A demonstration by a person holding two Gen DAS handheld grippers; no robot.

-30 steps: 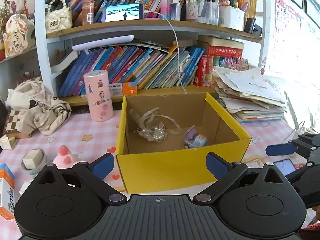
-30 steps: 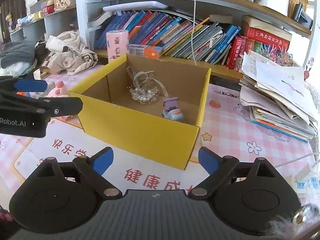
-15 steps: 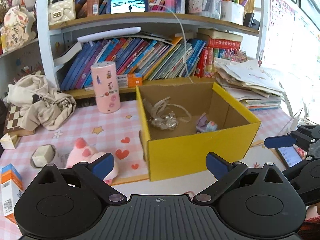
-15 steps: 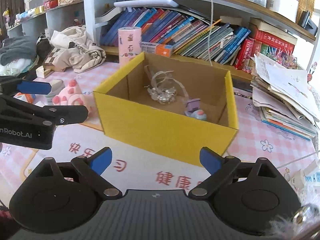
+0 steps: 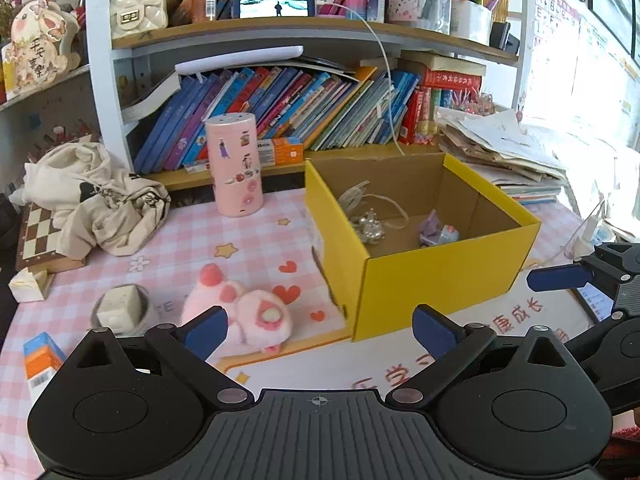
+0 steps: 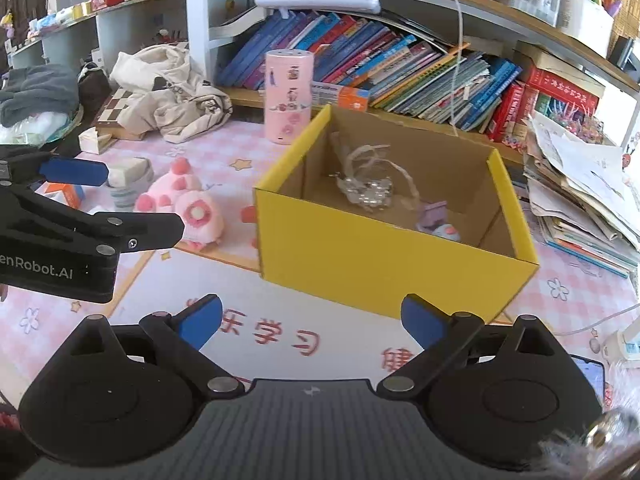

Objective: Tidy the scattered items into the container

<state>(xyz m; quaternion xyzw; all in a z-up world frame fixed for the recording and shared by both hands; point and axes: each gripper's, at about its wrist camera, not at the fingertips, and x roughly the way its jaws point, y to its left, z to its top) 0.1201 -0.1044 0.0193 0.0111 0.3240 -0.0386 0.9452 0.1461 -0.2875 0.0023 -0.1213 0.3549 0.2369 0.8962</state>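
A: What does the yellow cardboard box (image 5: 436,280) hold?

B: Two things. A tangle of pearly beads and pale ribbon (image 5: 370,226) lies on the floor of the box toward its back left corner, and a small lilac and blue toy (image 5: 438,234) sits just right of it, nearer the middle. In the right wrist view the same pair shows in the centre of the frame, beads (image 6: 368,190) above and left of the toy (image 6: 438,226).

A: And what is scattered outside it?

B: A pink plush toy (image 5: 248,312) lies on the pink checked tablecloth (image 5: 192,240) at lower left of the left wrist view, just left of the box and apart from it. Further left stands a small cup with a pale block in it (image 5: 120,310), and at the left edge an orange and blue carton (image 5: 40,358).

A: The grippers?

B: The left gripper (image 5: 318,328) has its blue-tipped fingers spread wide with nothing between them; one tip overlaps the plush toy in the frame, though I cannot tell whether it touches. The right gripper (image 6: 310,318) is also spread wide and empty, low in its frame in front of the box's near wall.

A: Anything else standing nearby?

B: A pink cylindrical canister with stickers (image 5: 236,170) stands upright behind the plush toy, left of the box, in front of the bookshelf (image 5: 280,104).
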